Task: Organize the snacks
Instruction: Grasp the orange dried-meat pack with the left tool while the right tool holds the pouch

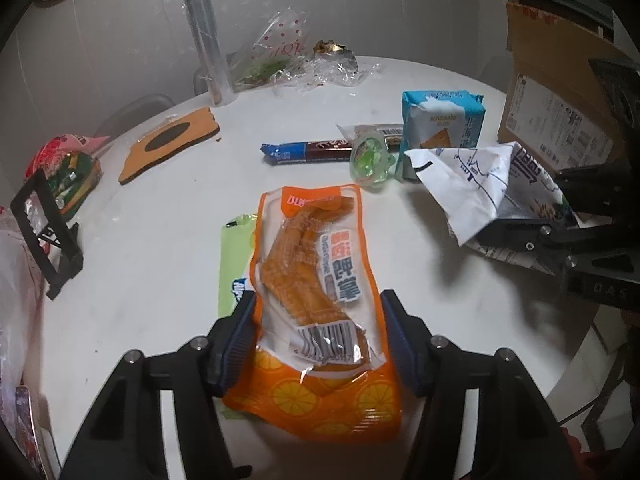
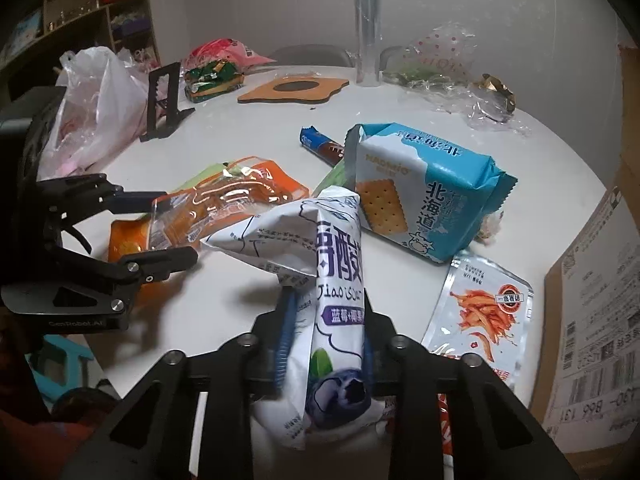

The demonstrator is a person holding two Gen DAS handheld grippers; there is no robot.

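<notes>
A: What has the left claw (image 1: 318, 340) got?

B: Its two blue pads sit against either edge of an orange snack packet (image 1: 320, 280), closed in on it. The packet's far end rests over a pale green packet (image 1: 236, 256) on the white table (image 1: 160, 208).

A: And the right claw (image 2: 326, 344)?

B: Closed on a white blueberry-print bag (image 2: 332, 304), pinched narrow between the pads; its crumpled upper part sticks out above the table.

A: What lies around them?

B: Just beyond the white bag, a blue cracker pack (image 2: 424, 192) lies on the table. To its right, a silver pouch printed with red strips (image 2: 480, 312) lies flat, near a cardboard box (image 2: 592, 288) at the table's edge. Behind the crackers there's a dark blue and brown wafer bar (image 1: 308, 152), with a small green jelly cup (image 1: 370, 160) touching its end.

A: Farther back?

B: A cork coaster (image 1: 172, 144), a tall clear tube (image 1: 206, 40) standing upright, crinkled clear wrappers (image 1: 320, 68), and a black stand (image 1: 48, 224) on the left.
</notes>
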